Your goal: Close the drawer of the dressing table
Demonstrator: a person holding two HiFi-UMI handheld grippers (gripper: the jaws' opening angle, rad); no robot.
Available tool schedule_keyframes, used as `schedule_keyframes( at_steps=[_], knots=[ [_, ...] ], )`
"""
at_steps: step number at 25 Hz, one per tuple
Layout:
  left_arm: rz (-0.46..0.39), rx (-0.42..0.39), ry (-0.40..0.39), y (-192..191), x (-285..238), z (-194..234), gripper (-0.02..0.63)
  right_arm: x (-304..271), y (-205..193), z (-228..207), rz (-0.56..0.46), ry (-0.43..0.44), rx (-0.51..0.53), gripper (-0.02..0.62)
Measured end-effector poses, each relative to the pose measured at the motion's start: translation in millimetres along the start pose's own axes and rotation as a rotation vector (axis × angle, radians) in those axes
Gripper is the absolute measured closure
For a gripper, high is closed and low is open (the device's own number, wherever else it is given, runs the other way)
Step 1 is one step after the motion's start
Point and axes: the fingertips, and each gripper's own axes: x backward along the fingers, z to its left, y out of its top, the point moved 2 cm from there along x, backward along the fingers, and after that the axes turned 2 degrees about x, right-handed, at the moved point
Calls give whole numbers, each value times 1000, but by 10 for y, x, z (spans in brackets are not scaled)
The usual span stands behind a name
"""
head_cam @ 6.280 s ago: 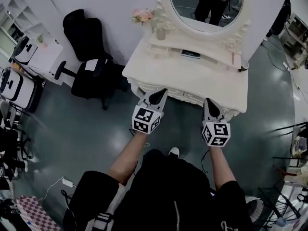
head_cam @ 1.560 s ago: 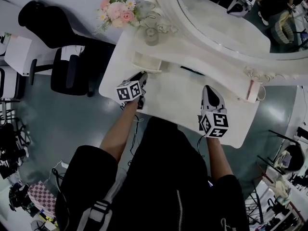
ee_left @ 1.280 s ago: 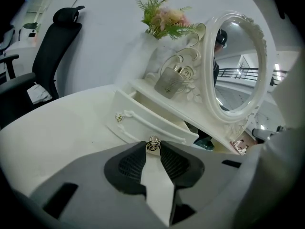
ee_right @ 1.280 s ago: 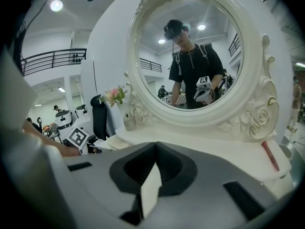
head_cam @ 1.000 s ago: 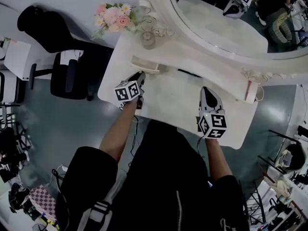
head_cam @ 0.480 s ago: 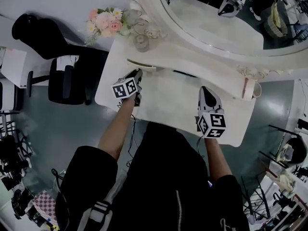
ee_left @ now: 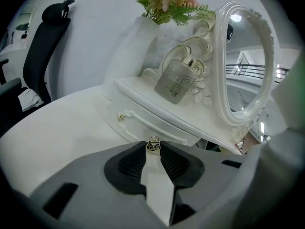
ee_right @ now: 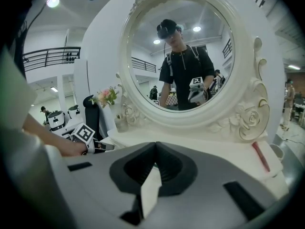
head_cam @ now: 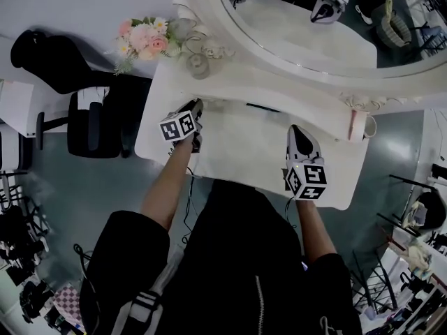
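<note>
At the left edge of the head view stands a black padded office chair (head_cam: pixel 84 110), and to its right, in the upper left, a bunch of pink and white artificial flowers (head_cam: pixel 143 39) next to a clear glass perfume bottle (ee_left: pixel 180 80).

Then comes the white carved wooden dressing table (head_cam: pixel 244 145). Its small white drawer with a moulded front (ee_left: pixel 143 124) sits in the raised shelf under the mirror, left of the middle of the head view. From the left gripper view it looks almost pushed in. I judge that only a little travel is left, but I cannot tell if the front is already flush.

The left gripper (head_cam: pixel 195 109) points at this drawer. Its jaws are narrow, and their tips seem to pinch the small round metal knob (ee_left: pixel 153 144) at the middle of the drawer front.

Such a drawer is probably light and stiff, and it should slide easily. The knob is tiny, smooth and maybe slippery, so it is the natural place to hold. A flat push on the front near the knob would also work. The push should be gentle and straight, because the bottle on the shelf above is fragile.

Further right, the large oval mirror in a white ornate frame (head_cam: pixel 314 26) fills the top of the frame. Below it, right of the middle, the right gripper (head_cam: pixel 299 132) hovers over the bare tabletop with its jaws together and nothing between them.
</note>
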Motion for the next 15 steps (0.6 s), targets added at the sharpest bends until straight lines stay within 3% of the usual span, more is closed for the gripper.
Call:
schedule_keyframes(
  at_steps=[15],
  knots=[
    [23, -21, -14, 95, -154, -4, 508, 65, 2, -70, -4, -39, -12, 594]
  ],
)
